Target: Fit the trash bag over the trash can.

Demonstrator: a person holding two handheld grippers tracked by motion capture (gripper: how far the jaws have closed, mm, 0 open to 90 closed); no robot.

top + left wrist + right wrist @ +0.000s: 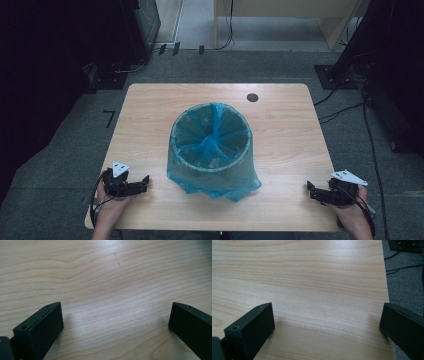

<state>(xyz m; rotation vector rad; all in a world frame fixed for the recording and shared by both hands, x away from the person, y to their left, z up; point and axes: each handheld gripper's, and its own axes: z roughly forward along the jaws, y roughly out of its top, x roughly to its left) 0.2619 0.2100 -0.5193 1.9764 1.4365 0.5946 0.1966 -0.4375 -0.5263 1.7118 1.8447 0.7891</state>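
A round bin [211, 145] lined with a blue plastic bag [220, 182] stands in the middle of the wooden table [280, 130]; the bag's edge hangs over the rim and down the front. My left gripper [146, 181] rests near the table's front left corner, held by a hand, well apart from the bin. My right gripper [309, 189] rests near the front right corner, also held. In the left gripper view the left gripper [116, 315] has its jaws wide apart over bare wood. In the right gripper view the right gripper [327, 315] is just as wide, with nothing between the jaws.
A dark round cable hole [252, 97] sits near the table's far edge. Grey carpet [350, 150] with cables [340, 107] surrounds the table. The table's right edge [386, 285] lies close to my right gripper. Dark equipment stands at both sides.
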